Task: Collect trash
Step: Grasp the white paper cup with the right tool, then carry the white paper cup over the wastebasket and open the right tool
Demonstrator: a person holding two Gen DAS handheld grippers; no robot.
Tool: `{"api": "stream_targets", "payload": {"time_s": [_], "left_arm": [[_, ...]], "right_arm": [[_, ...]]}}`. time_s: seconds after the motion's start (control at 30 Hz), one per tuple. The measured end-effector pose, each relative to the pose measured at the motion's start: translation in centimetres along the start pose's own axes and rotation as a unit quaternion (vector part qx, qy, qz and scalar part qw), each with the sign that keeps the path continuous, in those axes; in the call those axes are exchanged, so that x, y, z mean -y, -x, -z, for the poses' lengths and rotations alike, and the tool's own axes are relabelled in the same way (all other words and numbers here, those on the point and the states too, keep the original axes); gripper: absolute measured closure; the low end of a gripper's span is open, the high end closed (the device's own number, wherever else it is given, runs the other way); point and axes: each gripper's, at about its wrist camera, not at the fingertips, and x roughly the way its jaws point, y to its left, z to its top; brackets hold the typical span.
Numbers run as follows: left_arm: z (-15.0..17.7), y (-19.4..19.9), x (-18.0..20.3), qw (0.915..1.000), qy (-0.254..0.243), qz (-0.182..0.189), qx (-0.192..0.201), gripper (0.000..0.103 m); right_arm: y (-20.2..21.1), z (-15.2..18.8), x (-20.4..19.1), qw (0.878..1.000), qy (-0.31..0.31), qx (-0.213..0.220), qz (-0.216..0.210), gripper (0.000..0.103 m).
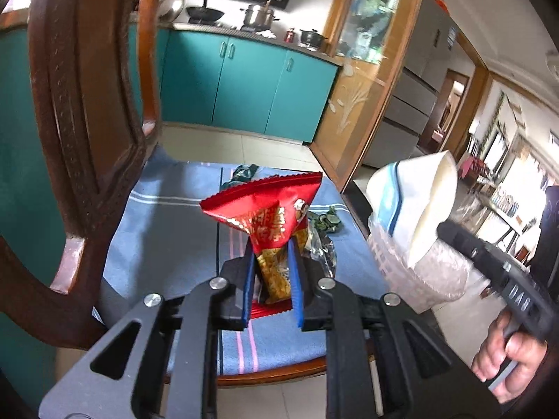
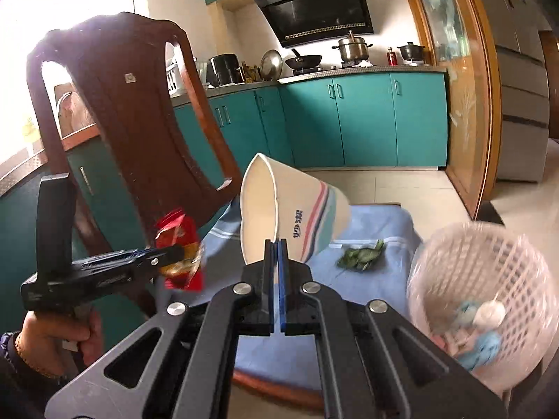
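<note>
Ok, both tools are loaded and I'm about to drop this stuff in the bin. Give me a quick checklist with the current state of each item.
1. Left tool grip on the red snack wrapper: ok, the fingers are clamped on its lower part and it is lifted off the cushion.
2. Right tool grip on the paper cup: ok, pinched at the rim with the cup tilted on its side.
3. White basket within view: ok, at the right of the chair, lined with a bag.
4. Room in the basket: ok, only a few pieces at the bottom.
5. Cup empty: cannot tell, its inside is only partly seen.
6. Chair seat cleared: not ok, green wrappers are lying on the blue cushion.
</note>
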Motion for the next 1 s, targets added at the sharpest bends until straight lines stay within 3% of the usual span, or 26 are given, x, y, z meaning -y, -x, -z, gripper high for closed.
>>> {"api": "stream_targets", "payload": {"time_s": [0.2,0.77,0.87,1.0], "left_arm": [[1.3,-1.1,1.2,0.9992,-0.03,-0.019,-0.015,0.086],[1.7,-2.7,1.4,0.9986,-0.03,-0.035,-0.027,0.086],[1.6,-2.6,1.2,0.9988,-0.024,-0.035,-0.025,0.086],[1.6,-2.2,1.4,0.9992,-0.022,-0.029,-0.017,0.086]], "right_arm": [[-0.6,0.9,0.3,0.999,-0.018,-0.021,-0.015,0.101],[-0.7,1.4,1.6,0.999,-0.026,-0.03,-0.025,0.101],[-0.2,1.0,1.8,0.999,-0.028,-0.021,-0.017,0.101],[2.3,-0.6,4.7,0.998,-0.052,0.026,0.028,0.1]]}}
